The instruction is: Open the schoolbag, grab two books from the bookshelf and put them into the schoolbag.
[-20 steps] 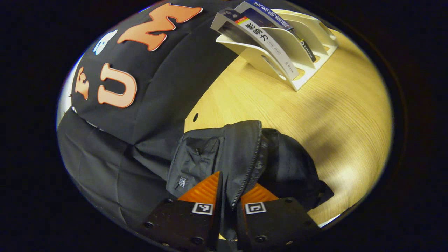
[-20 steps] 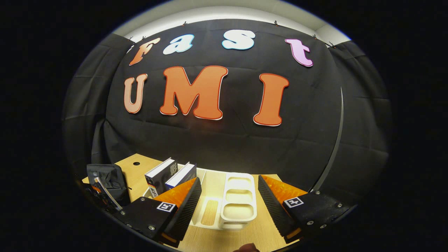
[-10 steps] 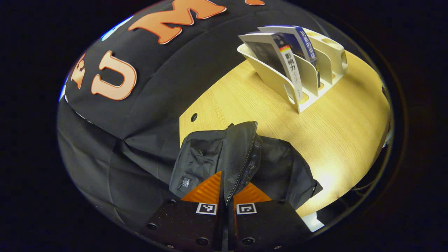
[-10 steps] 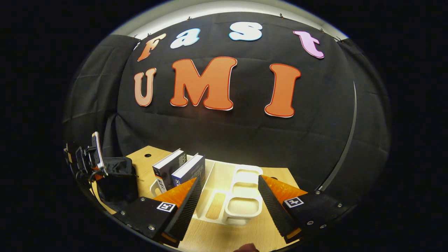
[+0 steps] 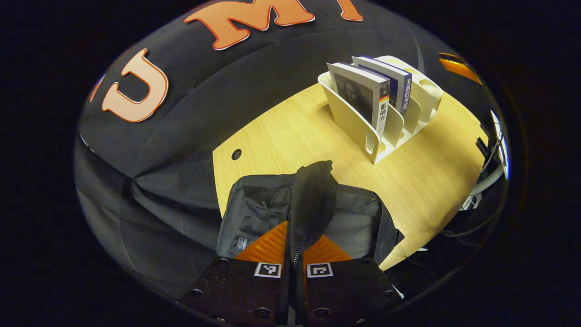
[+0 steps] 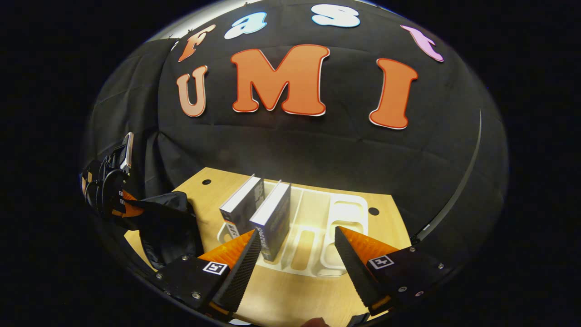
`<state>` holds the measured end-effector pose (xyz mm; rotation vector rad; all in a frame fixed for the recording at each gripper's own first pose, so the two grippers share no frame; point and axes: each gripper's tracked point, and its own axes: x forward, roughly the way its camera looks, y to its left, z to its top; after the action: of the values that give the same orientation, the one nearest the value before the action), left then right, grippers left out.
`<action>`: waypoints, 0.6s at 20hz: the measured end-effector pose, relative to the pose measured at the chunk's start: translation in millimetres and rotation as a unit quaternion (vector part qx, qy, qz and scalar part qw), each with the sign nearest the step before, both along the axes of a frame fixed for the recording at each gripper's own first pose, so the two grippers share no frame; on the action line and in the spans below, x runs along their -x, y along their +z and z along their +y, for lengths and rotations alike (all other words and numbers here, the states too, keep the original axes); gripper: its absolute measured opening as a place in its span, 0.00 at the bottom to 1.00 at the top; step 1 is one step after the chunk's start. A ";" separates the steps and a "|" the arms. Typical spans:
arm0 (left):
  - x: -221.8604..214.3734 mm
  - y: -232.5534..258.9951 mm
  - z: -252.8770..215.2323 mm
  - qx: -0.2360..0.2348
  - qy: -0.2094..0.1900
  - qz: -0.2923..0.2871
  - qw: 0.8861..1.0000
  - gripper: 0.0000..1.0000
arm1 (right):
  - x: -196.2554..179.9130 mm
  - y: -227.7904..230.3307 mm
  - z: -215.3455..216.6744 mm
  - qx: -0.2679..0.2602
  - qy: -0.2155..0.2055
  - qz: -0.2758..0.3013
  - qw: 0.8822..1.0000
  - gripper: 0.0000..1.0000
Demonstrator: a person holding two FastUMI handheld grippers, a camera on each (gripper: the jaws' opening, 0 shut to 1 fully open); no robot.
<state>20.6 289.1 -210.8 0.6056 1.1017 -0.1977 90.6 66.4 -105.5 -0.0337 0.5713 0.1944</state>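
Two books stand in the white bookshelf (image 5: 386, 122), one (image 5: 363, 97) in the slot nearest the schoolbag and the other (image 5: 390, 81) in the slot just behind it; in the right gripper view the same pair reads as a left book (image 6: 243, 206) and a right book (image 6: 274, 220). The remaining slots hold nothing.

One schoolbag (image 5: 308, 213) lies on the wooden table (image 5: 295, 136), at 6 o'clock in the left gripper view. The left gripper (image 5: 293, 252) pinches the bag's zipper-edged flap (image 5: 313, 195) between its orange fingers, which are pressed nearly together on the fabric. Compared with a second ago, the flap stands higher and the mouth beside it is wider — a pale grey lining (image 5: 352, 222) now shows at 5 o'clock where only dark folds showed before. The bookshelf has also slid from 1 o'clock toward the centre of that view, so the camera has swung.

One right gripper (image 6: 297, 247) hangs with its fingers spread wide and empty, the bookshelf between them. Over the same second the books have grown larger and moved toward 6 o'clock in its view — the gripper has drawn closer to them.

Judged from this, the opening step is largely done and the first book pick-up is about to begin; neither book has yet left the shelf. In the right gripper view the left gripper (image 6: 122, 211) appears at 9 o'clock, holding the bag up.
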 end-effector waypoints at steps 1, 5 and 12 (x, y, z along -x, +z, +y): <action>-3.6 4.7 3.5 0.010 -0.005 0.008 1.000 0.06 | -2.3 2.1 12.9 -0.008 0.005 0.018 1.000 0.97; -9.8 18.0 18.3 0.056 -0.018 0.046 0.997 0.07 | -14.0 12.4 64.3 -0.056 0.015 0.093 0.994 0.97; -16.8 21.2 36.9 0.095 -0.048 0.065 0.992 0.06 | -57.5 -8.9 109.3 -0.035 0.011 0.196 0.980 0.98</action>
<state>37.4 325.9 -189.5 0.4814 1.1642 -0.4257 148.1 175.7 -114.4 0.0683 0.9573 0.2454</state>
